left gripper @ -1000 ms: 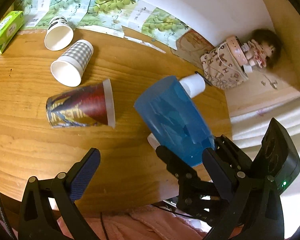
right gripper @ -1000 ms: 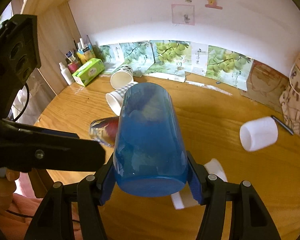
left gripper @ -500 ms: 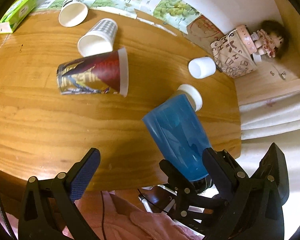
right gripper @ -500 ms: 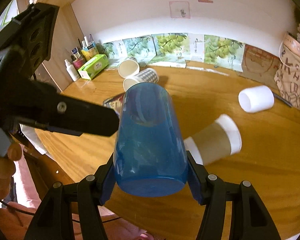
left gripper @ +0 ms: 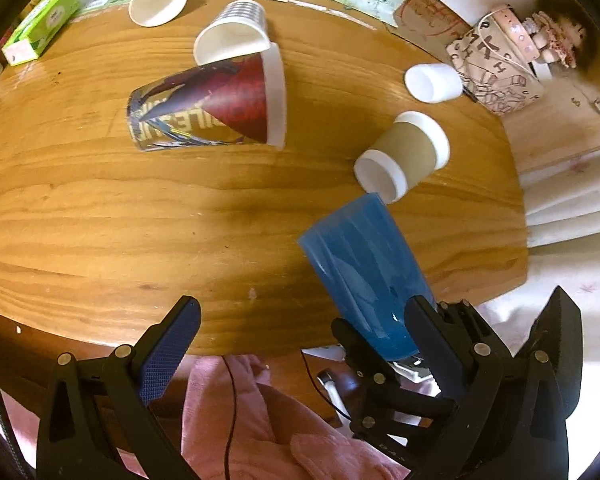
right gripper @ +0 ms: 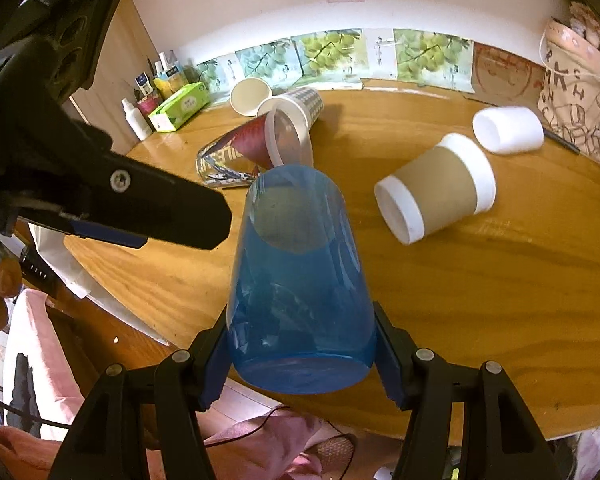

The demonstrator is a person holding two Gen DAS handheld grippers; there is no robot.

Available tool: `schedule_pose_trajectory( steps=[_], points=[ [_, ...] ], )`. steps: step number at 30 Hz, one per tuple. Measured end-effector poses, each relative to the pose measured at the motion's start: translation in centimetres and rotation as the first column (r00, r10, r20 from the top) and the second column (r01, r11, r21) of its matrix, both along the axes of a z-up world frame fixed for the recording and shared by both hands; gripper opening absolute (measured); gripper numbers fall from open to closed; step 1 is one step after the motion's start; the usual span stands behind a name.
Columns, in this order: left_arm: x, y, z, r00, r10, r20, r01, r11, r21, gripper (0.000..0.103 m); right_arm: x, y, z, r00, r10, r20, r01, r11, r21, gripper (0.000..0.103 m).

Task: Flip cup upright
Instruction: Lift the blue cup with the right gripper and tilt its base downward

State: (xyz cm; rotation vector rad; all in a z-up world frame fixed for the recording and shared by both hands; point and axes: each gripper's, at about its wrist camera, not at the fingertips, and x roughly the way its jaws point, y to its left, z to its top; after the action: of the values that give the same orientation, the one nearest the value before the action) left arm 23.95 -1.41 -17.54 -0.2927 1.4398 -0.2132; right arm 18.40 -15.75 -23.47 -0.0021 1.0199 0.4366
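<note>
My right gripper [right gripper: 300,356] is shut on a translucent blue plastic cup [right gripper: 296,280], gripping it near its closed base, and holds it above the near edge of the wooden table [right gripper: 480,300]. The cup's open mouth points away from the camera, tilted toward the table. The left wrist view shows the same blue cup [left gripper: 364,272] clamped in the right gripper [left gripper: 380,328] at the table's near edge. My left gripper is open and empty; only its left finger [left gripper: 168,348] shows, the other side is hidden behind the right gripper.
Several cups lie on their sides on the table: a brown-sleeved paper cup [right gripper: 436,192], a red printed cup [right gripper: 252,148], a checked cup [right gripper: 296,104], a plain paper cup [right gripper: 252,94] and a small white cup [right gripper: 508,128]. A green tissue box [right gripper: 180,106] and a patterned bag [right gripper: 576,100] stand at the back.
Both grippers have drawn back toward the near table edge. The blue cup stayed in the right gripper, and the brown-sleeved cup it covered now shows in full.
</note>
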Motion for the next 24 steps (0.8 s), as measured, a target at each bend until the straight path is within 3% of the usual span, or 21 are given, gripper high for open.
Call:
schedule_pose_trajectory(
  steps=[15, 24],
  points=[
    [1.3, -1.2, -3.4, 0.997, 0.017, -0.08, -0.016, 1.0, 0.023, 0.101, -1.6, -0.3, -2.5, 1.0, -0.025, -0.012, 0.024, 1.0, -0.012, 0.063],
    [2.2, -2.2, -4.2, 0.995, 0.014, -0.102, -0.016, 1.0, -0.014, 0.101, -1.5, -0.9, -3.2, 0.998, -0.036, -0.055, 0.037, 0.999, 0.013, 0.063]
  ],
)
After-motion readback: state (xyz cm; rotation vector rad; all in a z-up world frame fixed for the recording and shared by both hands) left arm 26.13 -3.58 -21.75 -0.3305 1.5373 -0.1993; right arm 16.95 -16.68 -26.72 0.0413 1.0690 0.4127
